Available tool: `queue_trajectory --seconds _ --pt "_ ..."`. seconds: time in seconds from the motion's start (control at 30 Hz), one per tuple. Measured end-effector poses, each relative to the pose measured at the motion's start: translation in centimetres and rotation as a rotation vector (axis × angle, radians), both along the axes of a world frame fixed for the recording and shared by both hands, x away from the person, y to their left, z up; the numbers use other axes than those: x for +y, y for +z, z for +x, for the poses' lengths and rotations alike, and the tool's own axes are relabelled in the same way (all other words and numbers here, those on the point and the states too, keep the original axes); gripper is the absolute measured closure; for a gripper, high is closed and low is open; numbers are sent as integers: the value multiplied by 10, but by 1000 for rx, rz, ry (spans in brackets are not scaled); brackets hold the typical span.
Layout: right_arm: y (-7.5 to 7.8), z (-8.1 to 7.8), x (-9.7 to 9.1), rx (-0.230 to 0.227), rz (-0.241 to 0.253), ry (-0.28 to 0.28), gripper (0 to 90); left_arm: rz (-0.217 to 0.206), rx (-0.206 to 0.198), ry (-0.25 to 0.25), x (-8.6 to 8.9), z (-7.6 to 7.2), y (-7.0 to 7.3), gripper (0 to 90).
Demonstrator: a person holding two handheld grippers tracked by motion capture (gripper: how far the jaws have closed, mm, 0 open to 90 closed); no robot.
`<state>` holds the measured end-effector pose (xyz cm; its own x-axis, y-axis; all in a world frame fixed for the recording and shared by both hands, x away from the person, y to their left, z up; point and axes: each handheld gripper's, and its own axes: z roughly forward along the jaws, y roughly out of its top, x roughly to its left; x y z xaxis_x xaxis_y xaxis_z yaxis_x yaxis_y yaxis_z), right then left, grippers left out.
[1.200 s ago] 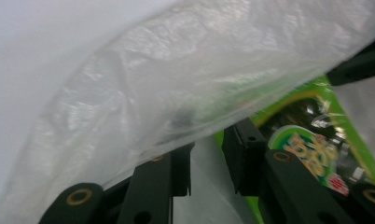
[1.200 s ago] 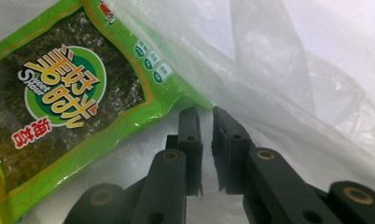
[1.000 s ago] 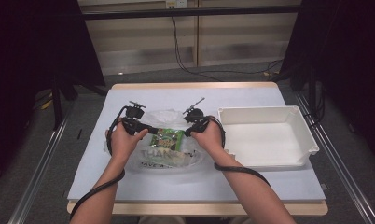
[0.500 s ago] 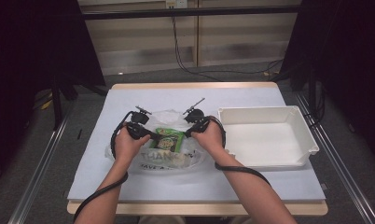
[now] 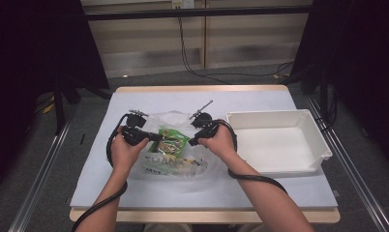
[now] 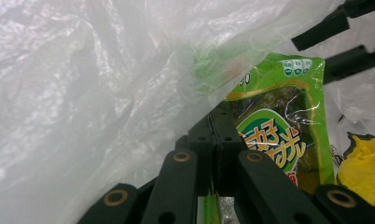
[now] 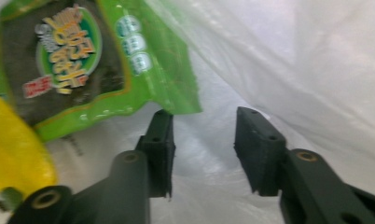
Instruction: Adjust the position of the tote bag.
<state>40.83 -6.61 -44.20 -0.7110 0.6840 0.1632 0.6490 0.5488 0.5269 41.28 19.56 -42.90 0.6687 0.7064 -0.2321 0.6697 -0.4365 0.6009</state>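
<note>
Our left tongs (image 6: 213,154) are clamped on the near edge of the green packet (image 5: 172,141), which lies in the mouth of the clear plastic bag (image 5: 175,164), left of the white tray (image 5: 279,142). Our right tongs (image 7: 202,149) have just been opening, nothing gripped, beside the packet's far corner.

Crumpled clear plastic bag (image 5: 175,154) crowds the middle of the tabletop (image 5: 149,99) between both hands. The white tray (image 5: 279,145) blocks the right side. Open passage lies along the far edge, the near strip and the left margin.
</note>
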Motion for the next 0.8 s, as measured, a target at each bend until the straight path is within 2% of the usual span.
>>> queue_trajectory --seconds 0.07,0.1,0.13,0.17,0.27,0.3,0.33,0.37,0.47,0.5,0.53,0.67,0.7,0.77,0.8 --pt "3 -2 1 0 -9 25 486 -20 -5 16 -1 -1 0 886" --pt "5 -3 1 4 -6 27 466 0 -12 6 1 -1 1 886" --pt "7 -4 1 8 2 33 445 -12 -15 16 0 -3 1 886" --pt "8 -5 1 14 12 40 420 -1 -19 6 1 -3 2 886" --pt "12 -7 2 23 30 56 394 -14 -26 24 0 -4 2 886" --pt "13 -7 2 27 37 56 378 -1 -31 5 1 -4 3 887" --pt "15 -7 2 32 54 53 365 -12 -39 15 0 -5 3 886" --pt "15 -7 2 39 64 61 358 -8 -41 1 0 -6 4 886" --pt "15 -7 7 52 71 76 321 -34 -57 -16 -2 -9 7 886" --pt "15 -7 8 62 76 73 313 -17 -63 -47 0 -9 9 886" --pt "14 -6 9 64 78 80 313 -42 -72 -33 -1 -11 8 886" --pt "10 -3 14 84 96 86 285 -53 -95 -61 1 -16 11 887" --pt "9 -2 14 90 106 95 287 -73 -102 -76 1 -17 12 887" --pt "9 0 15 107 124 98 301 -86 -105 -80 1 -19 13 887" --pt "10 1 17 120 142 100 368 -86 -108 -83 1 -20 13 887"
